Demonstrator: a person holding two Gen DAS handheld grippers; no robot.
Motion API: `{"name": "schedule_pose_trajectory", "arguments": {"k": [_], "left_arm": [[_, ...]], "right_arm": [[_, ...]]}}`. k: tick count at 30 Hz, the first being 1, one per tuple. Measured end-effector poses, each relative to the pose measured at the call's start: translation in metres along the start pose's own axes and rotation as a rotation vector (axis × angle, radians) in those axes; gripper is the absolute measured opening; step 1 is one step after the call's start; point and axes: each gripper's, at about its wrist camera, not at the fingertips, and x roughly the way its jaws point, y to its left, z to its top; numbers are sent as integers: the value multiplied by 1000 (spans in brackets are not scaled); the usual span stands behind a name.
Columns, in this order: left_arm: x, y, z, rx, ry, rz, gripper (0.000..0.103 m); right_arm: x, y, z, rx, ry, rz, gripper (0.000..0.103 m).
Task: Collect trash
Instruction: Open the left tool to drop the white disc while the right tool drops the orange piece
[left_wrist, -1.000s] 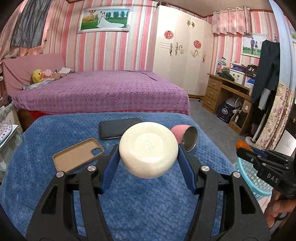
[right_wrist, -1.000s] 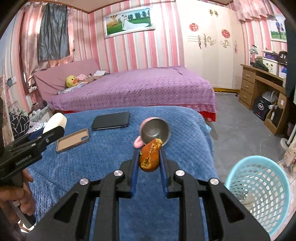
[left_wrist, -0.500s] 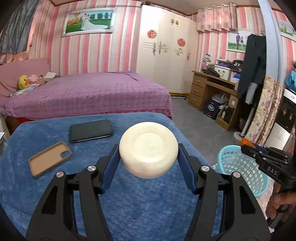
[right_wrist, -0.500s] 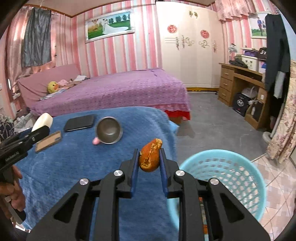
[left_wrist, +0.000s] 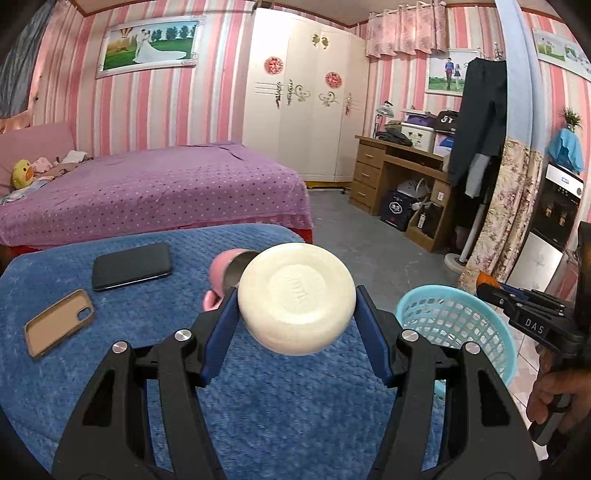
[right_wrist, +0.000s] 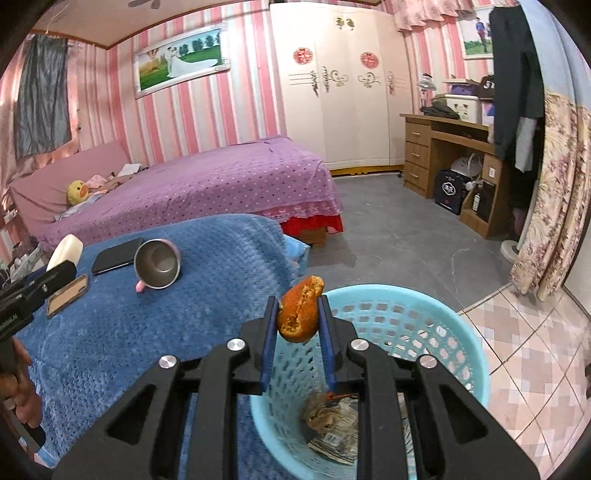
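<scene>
Your right tongs (right_wrist: 297, 319) pinch a light, probably soft peel (right_wrist: 299, 314) above the basket (right_wrist: 458, 332); left tongs (left_wrist: 295, 314) clamp a slick, rigid soap (left_wrist: 297, 297) edgewise.

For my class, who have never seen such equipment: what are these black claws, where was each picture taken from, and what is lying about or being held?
No robot here: a person holds two hand-operated grippers, each carrying a forward-looking fisheye camera.

In the left one's view, the left gripper has its jaws shut on a round cream bar above the blue blanket.

In the right one's view, the right gripper clamps an orange peel above the blue basket, which already holds paper scraps.

On the blanket lie a black phone, a tan phone case and a tipped metal cup.
</scene>
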Motion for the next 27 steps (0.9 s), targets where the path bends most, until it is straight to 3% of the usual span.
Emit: {"name": "schedule_pose_trajectory", "arguments": {"k": [8, 12, 15, 17, 24, 27], "left_arm": [[16, -30, -1, -4, 12, -46, 61], [30, -53, 1, 31, 33, -81, 61], [40, -73, -1, 50, 67, -114, 61], [46, -87, 0, 64, 79, -134, 61], [70, -125, -6, 76, 138, -210, 61], [74, -143, -7, 85, 152, -262, 72]], "right_arm": [[-3, -16, -1, 16, -3, -36, 22], [0, -29, 0, 35, -9, -111, 28], [0, -48, 2, 113, -26, -138, 54], [-3, -57, 3, 150, -45, -149, 58], [-9, -86, 2, 264, -84, -189, 59], [-8, -90, 1, 287, -86, -183, 59]]}}
